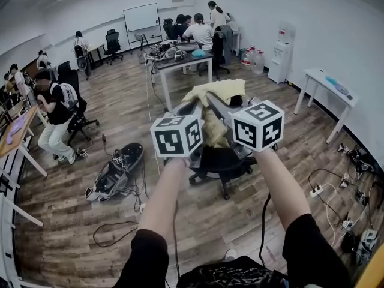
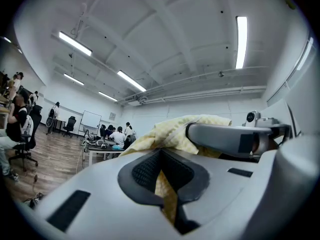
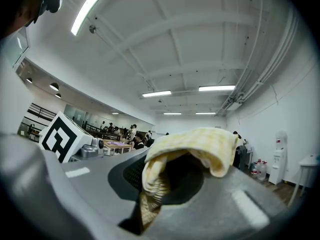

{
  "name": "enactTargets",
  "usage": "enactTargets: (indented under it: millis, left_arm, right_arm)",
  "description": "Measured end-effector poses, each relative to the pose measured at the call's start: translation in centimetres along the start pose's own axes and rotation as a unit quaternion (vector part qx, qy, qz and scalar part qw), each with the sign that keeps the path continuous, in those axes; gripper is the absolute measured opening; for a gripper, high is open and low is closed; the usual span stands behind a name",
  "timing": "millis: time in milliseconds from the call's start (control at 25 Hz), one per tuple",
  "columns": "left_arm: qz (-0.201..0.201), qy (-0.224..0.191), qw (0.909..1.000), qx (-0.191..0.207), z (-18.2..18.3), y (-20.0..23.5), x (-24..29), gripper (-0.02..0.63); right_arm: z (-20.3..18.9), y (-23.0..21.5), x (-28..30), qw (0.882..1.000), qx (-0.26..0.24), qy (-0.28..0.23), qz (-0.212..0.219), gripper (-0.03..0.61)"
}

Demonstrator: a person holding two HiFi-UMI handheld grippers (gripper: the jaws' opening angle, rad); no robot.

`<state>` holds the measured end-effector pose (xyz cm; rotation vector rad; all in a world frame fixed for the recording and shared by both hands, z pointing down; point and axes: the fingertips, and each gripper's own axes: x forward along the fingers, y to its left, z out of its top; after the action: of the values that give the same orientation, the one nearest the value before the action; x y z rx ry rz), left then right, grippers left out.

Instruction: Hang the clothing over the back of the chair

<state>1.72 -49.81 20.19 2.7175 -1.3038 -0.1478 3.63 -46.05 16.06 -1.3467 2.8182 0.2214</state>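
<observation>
A pale yellow garment (image 1: 219, 92) hangs bunched between my two grippers, above a black office chair (image 1: 222, 161) on the wooden floor. My left gripper (image 1: 193, 108) is shut on one part of the cloth. In the left gripper view the yellow fabric (image 2: 170, 131) is pinched between the dark pads of that gripper (image 2: 162, 173). My right gripper (image 1: 217, 101) sits close beside it, shut on the cloth too. In the right gripper view the garment (image 3: 200, 144) folds over the top of this gripper's closed jaws (image 3: 152, 184). The chair's back is mostly hidden behind the grippers and the cloth.
A machine with tangled cables (image 1: 117, 167) lies on the floor at left. A person sits on a chair (image 1: 54, 116) further left. Behind the chair stands a desk (image 1: 183, 62) with seated people. A white table (image 1: 327, 86) and cables (image 1: 336, 203) are at right.
</observation>
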Motion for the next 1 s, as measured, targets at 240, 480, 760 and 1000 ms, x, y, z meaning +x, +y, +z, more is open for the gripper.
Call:
enactTargets:
  millis: [240, 480, 760, 1000]
  left_arm:
    - [-0.005, 0.014, 0.9998, -0.01, -2.1, -0.3, -1.9, 0.011]
    - [-0.015, 0.021, 0.9996, -0.013, -3.1, -1.1, -4.4, 0.011]
    - [-0.019, 0.021, 0.9993, -0.023, -4.5, -1.8, -7.0, 0.011]
    - [-0.012, 0.026, 0.9989, -0.038, -6.4, -2.1, -8.8, 0.011]
  right_arm:
    - [-1.7, 2.2, -1.1, 1.0, 0.006, 0.022, -0.004, 0.031]
    - [-2.3, 4.4, -2.7, 0.999, 0.023, 0.03, -0.011, 0.031]
    - [-3.2, 6.7, -4.4, 0.997, 0.07, 0.02, -0.026, 0.031]
    - [-4.7, 8.3, -5.8, 0.996, 0.082, 0.025, -0.034, 0.031]
